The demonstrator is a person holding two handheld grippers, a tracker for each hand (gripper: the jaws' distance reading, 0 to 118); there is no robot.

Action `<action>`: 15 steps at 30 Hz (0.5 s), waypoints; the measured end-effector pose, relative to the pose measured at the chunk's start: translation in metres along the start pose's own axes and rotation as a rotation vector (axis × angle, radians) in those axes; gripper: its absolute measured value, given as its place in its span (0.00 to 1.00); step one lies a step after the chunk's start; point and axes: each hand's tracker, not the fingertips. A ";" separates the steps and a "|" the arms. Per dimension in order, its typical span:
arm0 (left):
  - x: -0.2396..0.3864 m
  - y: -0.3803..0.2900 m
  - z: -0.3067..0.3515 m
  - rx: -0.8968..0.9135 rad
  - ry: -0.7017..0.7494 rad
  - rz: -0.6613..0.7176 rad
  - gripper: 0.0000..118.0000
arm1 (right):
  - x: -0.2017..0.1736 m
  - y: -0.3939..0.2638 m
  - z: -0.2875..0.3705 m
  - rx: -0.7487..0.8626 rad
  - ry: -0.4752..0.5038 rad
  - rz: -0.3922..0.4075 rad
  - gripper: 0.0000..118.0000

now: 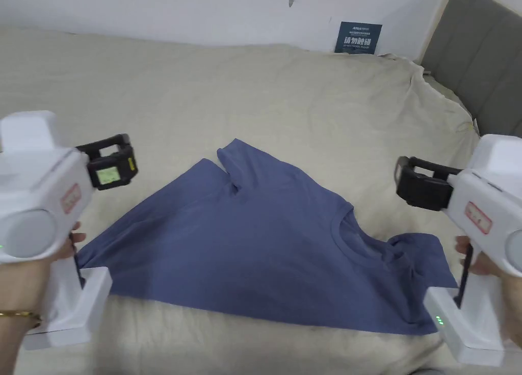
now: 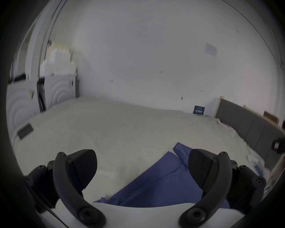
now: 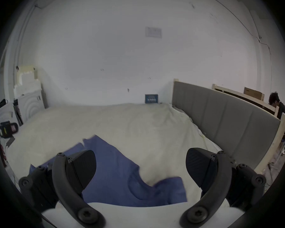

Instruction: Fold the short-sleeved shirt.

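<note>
Shirt (image 1: pixel 265 248), blue, is spread at frame centre on the bed (image 1: pixel 255 101); soft, light cloth is judged best pinched at hem corners. Left gripper (image 2: pixel 141 167) and right gripper (image 3: pixel 141 167) are held spread, empty.

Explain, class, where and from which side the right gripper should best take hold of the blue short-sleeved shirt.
Probably the sleeve nearest the right gripper, approached from above at the shirt's right end. That sleeve is rumpled and slightly raised beside the collar, giving open jaws an edge; the body lies flat on the bed sheet.
</note>
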 end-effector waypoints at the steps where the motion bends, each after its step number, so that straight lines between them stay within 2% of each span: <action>1: 0.010 -0.005 0.002 0.021 0.011 -0.053 0.95 | -0.008 -0.004 0.001 0.015 0.017 0.004 0.94; 2: 0.018 -0.010 0.003 0.039 0.019 -0.090 0.93 | -0.015 -0.008 0.002 0.023 0.024 0.009 0.94; 4: 0.027 -0.021 0.008 0.057 -0.001 -0.113 0.76 | -0.028 -0.018 0.004 0.036 0.036 0.022 0.93; 5: 0.029 -0.025 0.011 0.061 -0.016 -0.105 0.64 | -0.032 -0.022 0.006 0.042 0.045 0.024 0.92; 6: 0.030 -0.027 0.012 0.055 -0.041 -0.087 0.45 | -0.033 -0.027 0.005 0.044 0.053 0.023 0.88; 7: 0.029 -0.030 0.013 0.037 -0.067 -0.064 0.29 | -0.034 -0.030 0.006 0.043 0.065 0.020 0.80; 8: 0.029 -0.033 0.013 0.021 -0.082 -0.047 0.13 | -0.035 -0.034 0.008 0.046 0.081 0.008 0.66; 9: 0.028 -0.035 0.013 0.008 -0.091 -0.044 0.00 | -0.036 -0.036 0.009 0.048 0.087 -0.007 0.46; 11: 0.028 -0.042 0.014 0.006 -0.093 -0.052 0.00 | -0.036 -0.042 0.010 0.052 0.108 -0.030 0.18; 12: 0.029 -0.043 0.015 0.003 -0.097 -0.056 0.00 | -0.037 -0.044 0.011 0.055 0.111 -0.033 0.08; 15: 0.032 -0.048 0.019 -0.002 -0.110 -0.073 0.00 | -0.041 -0.049 0.013 0.065 0.086 -0.030 0.00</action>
